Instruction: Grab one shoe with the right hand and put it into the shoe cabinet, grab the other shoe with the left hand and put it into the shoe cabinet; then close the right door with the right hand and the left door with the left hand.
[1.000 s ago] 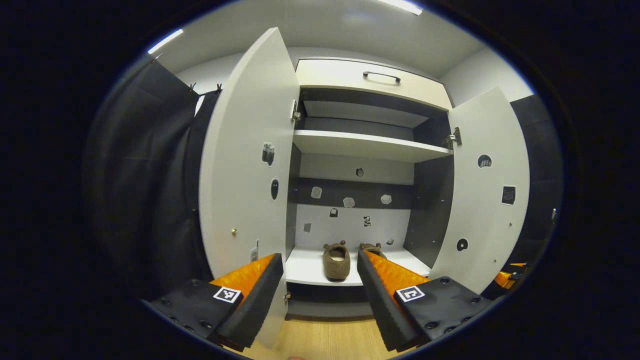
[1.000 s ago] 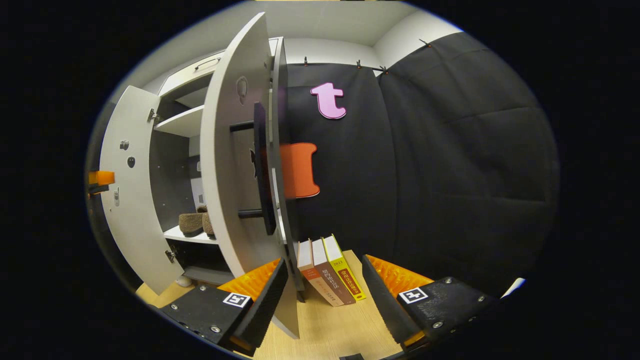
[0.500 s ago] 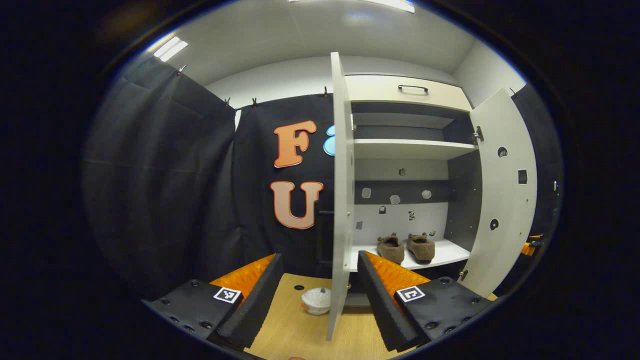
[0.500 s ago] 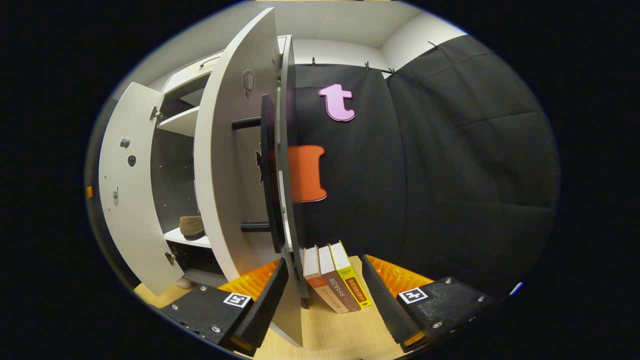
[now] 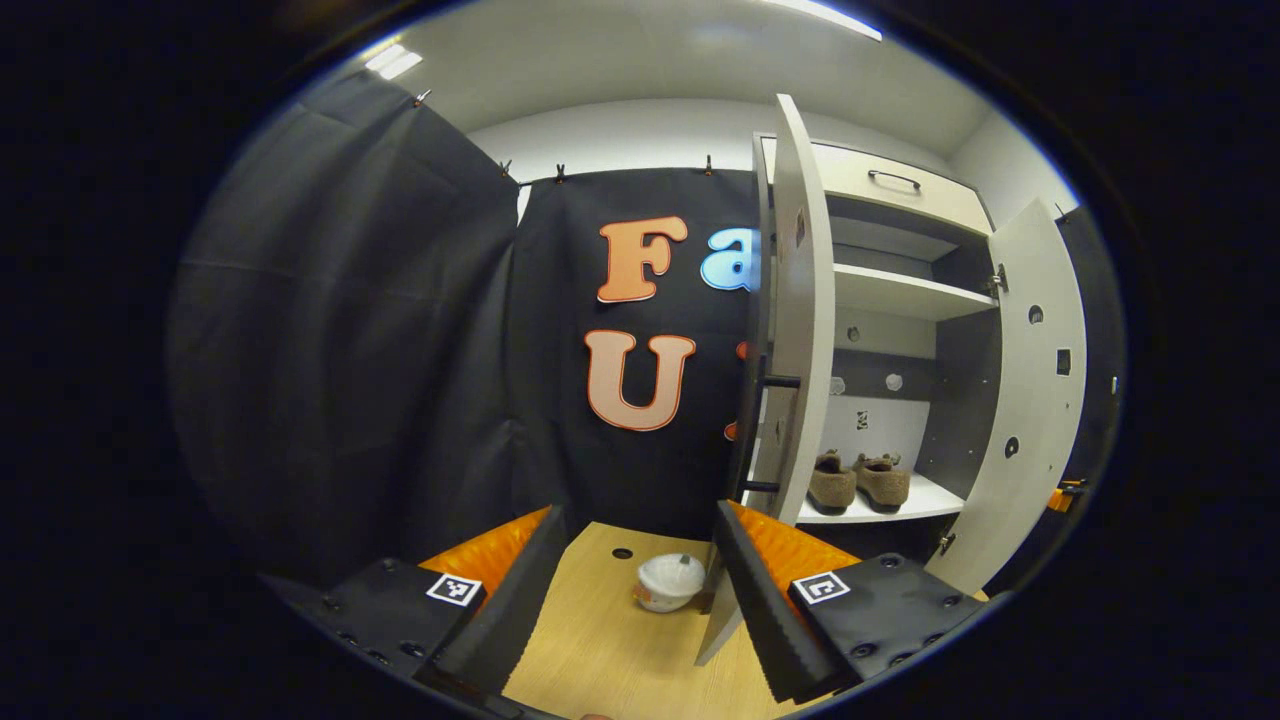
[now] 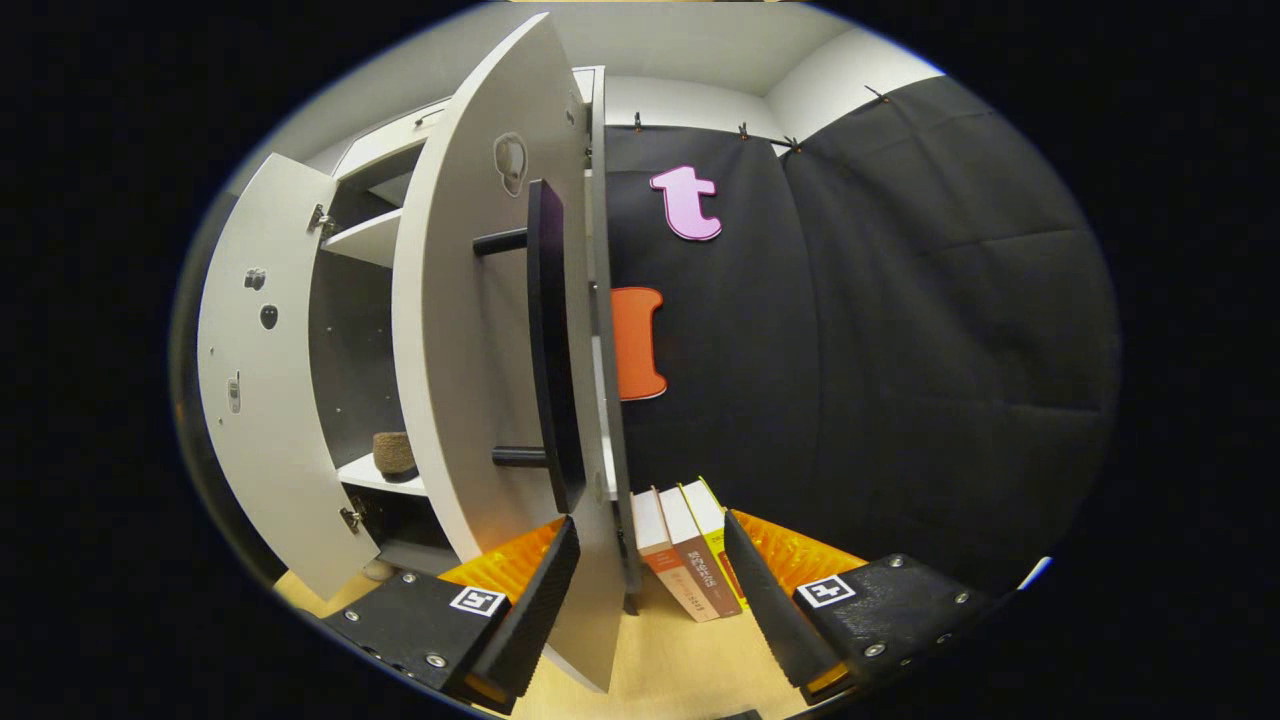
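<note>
Two brown furry shoes [image 5: 858,482] sit side by side on the cabinet's bottom shelf [image 5: 880,512]. In the left gripper view, the left door [image 5: 803,300] stands edge-on just right of centre, its black bar handle [image 5: 772,430] on the outer side. My left gripper [image 5: 638,512] is open and holds nothing, low beside that door's outer face. In the right gripper view, the right door [image 6: 470,330] with its black handle [image 6: 552,340] looms close. Its lower edge hangs between the fingers of my open right gripper [image 6: 650,520]. One shoe [image 6: 393,453] peeks out behind it.
A white bowl [image 5: 668,582] lies on the wooden floor by the left door's foot. Three books [image 6: 690,565] lean against the black cloth wall behind the right door. The far door [image 6: 262,380] stands wide open. An upper shelf [image 5: 900,292] and a drawer top the cabinet.
The left gripper view has swung left, from facing the cabinet's inside to the outer side of the left door. The right gripper has edged closer to the right door's outer face.
</note>
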The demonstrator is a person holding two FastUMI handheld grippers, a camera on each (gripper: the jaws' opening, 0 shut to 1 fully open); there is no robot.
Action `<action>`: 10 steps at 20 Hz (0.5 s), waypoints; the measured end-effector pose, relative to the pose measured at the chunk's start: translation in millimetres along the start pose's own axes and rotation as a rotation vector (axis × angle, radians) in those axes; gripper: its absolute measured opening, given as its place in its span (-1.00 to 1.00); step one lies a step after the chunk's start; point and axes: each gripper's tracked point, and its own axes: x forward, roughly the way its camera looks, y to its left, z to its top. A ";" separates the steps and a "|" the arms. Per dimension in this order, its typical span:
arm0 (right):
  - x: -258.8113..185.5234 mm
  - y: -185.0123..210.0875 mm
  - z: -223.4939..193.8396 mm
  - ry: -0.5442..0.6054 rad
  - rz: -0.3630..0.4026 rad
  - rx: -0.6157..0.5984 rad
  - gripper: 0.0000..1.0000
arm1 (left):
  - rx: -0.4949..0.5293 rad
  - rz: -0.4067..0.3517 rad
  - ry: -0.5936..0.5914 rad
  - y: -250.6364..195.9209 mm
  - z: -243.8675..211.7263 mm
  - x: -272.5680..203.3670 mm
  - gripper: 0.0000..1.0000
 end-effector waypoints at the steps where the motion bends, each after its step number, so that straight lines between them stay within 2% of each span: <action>1: -0.4 5.2 -0.4 -0.006 -0.005 0.004 0.81 | 0.004 -0.009 0.004 4.1 -3.1 2.3 0.90; 2: 0.3 11.0 -0.7 -0.013 -0.009 0.006 0.81 | 0.010 -0.018 0.014 6.7 -5.4 4.8 0.97; 5: 1.7 25.6 -1.9 -0.030 -0.026 0.015 0.81 | 0.018 -0.041 0.022 13.9 -7.6 9.4 0.99; 10: 5.0 48.7 -1.6 -0.058 -0.061 0.007 0.81 | 0.007 -0.067 0.040 31.4 -13.5 19.5 0.90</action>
